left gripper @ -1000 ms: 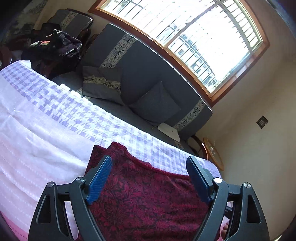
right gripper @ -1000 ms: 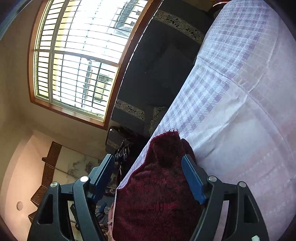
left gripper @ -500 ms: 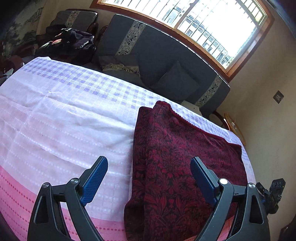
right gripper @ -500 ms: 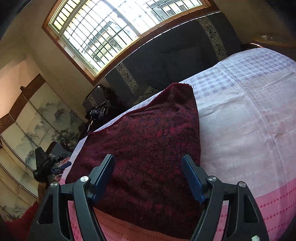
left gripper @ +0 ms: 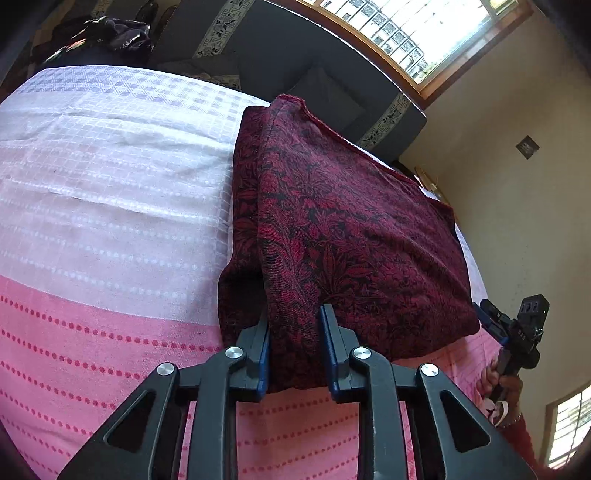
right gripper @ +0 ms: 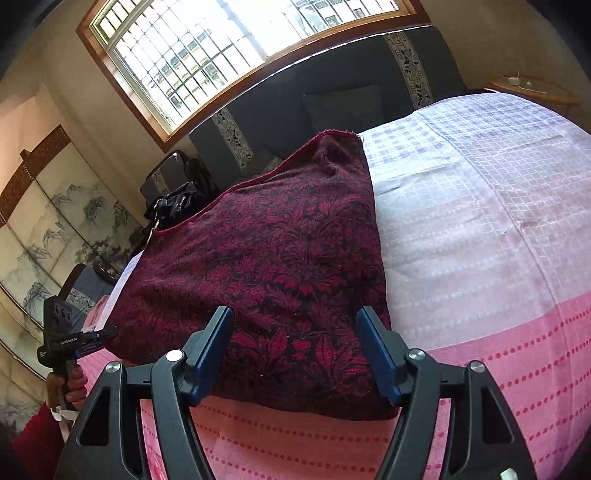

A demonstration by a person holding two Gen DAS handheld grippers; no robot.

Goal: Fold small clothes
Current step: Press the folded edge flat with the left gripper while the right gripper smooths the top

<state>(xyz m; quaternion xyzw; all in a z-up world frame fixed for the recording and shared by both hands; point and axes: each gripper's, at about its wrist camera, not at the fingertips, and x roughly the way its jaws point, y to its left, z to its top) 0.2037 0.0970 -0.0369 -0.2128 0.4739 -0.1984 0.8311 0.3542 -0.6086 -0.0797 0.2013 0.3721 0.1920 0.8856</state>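
Note:
A dark red floral garment lies folded on the pink and white cloth-covered table. My left gripper is shut on the garment's near left corner, with the fabric bunched between the blue pads. In the right wrist view the same garment lies flat, and my right gripper is open, its fingers astride the near right corner. The right gripper also shows at the right edge of the left wrist view, and the left gripper at the left edge of the right wrist view.
A dark sofa with cushions stands behind the table under a bright window. A painted folding screen stands on one side. A small round wooden table is beside the sofa. Dark bags lie on a chair.
Both grippers have come down to the garment's near edge. The left gripper has shut on the near left corner. The right gripper stays open.

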